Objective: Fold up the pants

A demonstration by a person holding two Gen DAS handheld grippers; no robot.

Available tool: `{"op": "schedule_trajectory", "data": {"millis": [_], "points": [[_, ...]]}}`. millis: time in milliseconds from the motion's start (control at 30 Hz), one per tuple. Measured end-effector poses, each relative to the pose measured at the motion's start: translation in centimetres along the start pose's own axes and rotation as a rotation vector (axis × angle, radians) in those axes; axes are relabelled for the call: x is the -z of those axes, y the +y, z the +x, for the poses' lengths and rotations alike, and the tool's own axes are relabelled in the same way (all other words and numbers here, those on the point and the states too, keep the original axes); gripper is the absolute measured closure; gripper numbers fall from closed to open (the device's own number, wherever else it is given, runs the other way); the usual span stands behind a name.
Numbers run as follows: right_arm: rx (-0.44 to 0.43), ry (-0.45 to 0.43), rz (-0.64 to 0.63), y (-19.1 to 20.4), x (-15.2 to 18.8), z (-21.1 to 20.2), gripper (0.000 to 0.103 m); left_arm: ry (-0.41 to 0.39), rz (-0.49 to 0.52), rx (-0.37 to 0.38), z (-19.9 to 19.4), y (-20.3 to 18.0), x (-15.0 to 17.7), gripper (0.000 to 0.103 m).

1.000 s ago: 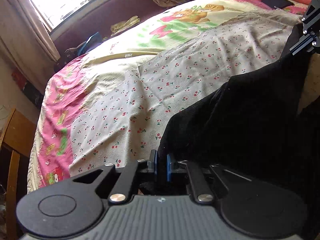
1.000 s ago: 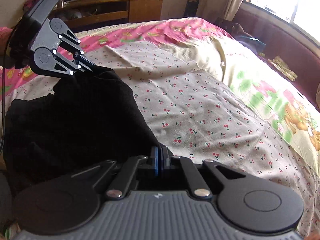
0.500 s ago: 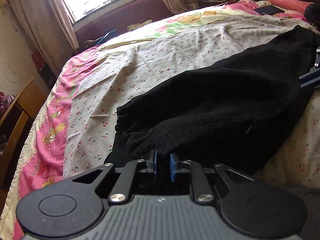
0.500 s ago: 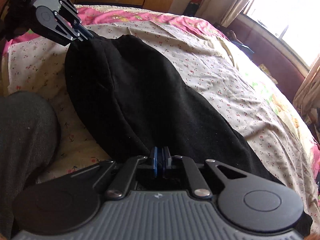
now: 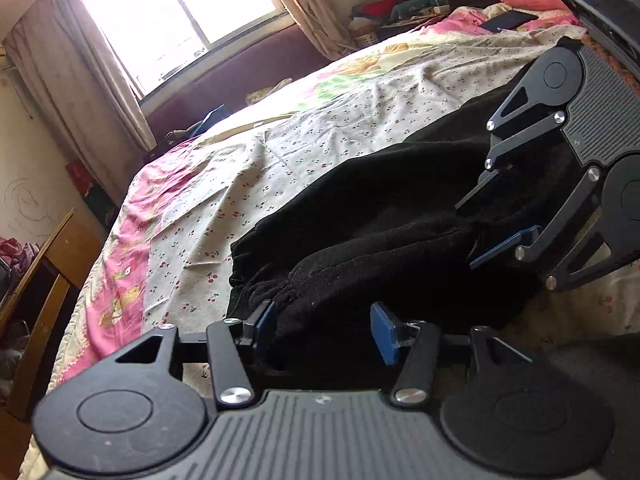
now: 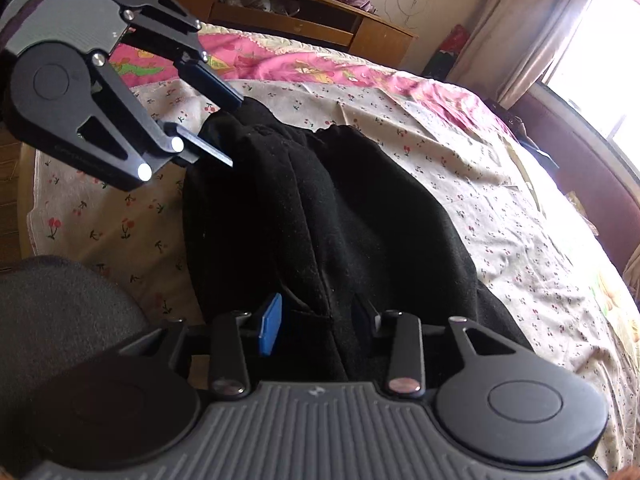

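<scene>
Black fleece pants point(image 5: 384, 220) lie folded lengthwise on the cherry-print bed sheet point(image 5: 320, 136), gathered cuffs toward my left gripper. My left gripper point(image 5: 326, 330) is open, its blue pads on either side of the cuff end. In the right wrist view the pants point(image 6: 320, 208) run away from my right gripper point(image 6: 316, 320), which is open over the near end. Each gripper shows in the other's view, the right gripper point(image 5: 484, 224) and the left gripper point(image 6: 228, 132), both open at the cloth's ends.
A pink-bordered quilt point(image 5: 120, 248) covers the bed edge. A wooden chair point(image 5: 36, 280) stands at the left. A wooden cabinet point(image 6: 320, 20) is behind the bed. A window and curtains point(image 5: 180, 20) are at the far side. Grey cloth point(image 6: 60, 312) is at my near left.
Both grippers have opened and let go of the pants. The pants, held up a second ago, now lie flat on the bed, folded.
</scene>
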State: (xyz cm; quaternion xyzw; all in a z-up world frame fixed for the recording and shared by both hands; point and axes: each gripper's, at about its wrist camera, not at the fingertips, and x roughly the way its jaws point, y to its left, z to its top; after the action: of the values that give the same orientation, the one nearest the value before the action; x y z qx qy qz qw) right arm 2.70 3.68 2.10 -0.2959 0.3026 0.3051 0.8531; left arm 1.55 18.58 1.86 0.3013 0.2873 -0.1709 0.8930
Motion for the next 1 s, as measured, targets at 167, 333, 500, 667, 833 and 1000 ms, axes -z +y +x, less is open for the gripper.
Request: {"op": "schedule_trajectory", "data": {"millis": [167, 333, 500, 667, 833, 1000], "points": [[0.025, -0.029, 0.070, -0.2, -0.4, 1.7, 0.074, 0.017, 0.049, -0.117, 1.4, 0.4, 1.3, 0.038], [-0.008, -0.035, 0.137, -0.9, -0.3, 1.9, 0.077, -0.024, 0.132, -0.090, 1.0, -1.4, 1.1, 0.037], [-0.033, -0.066, 0.081, -0.4, -0.4, 1.7, 0.073, 0.008, 0.231, -0.137, 3.9, -2.2, 0.3, 0.037], [-0.023, -0.043, 0.072, -0.5, 0.1, 2.6, 0.077, 0.017, 0.076, -0.071, 4.4, 1.3, -1.3, 0.049], [-0.045, -0.069, 0.194, -1.4, -1.6, 1.0, 0.098, -0.029, 0.024, -0.150, 2.7, 3.3, -1.7, 0.066], [-0.087, -0.139, 0.252, -1.3, -3.8, -1.8, 0.098, -0.076, -0.006, -0.229, 0.6, 4.2, -0.9, 0.066]]}}
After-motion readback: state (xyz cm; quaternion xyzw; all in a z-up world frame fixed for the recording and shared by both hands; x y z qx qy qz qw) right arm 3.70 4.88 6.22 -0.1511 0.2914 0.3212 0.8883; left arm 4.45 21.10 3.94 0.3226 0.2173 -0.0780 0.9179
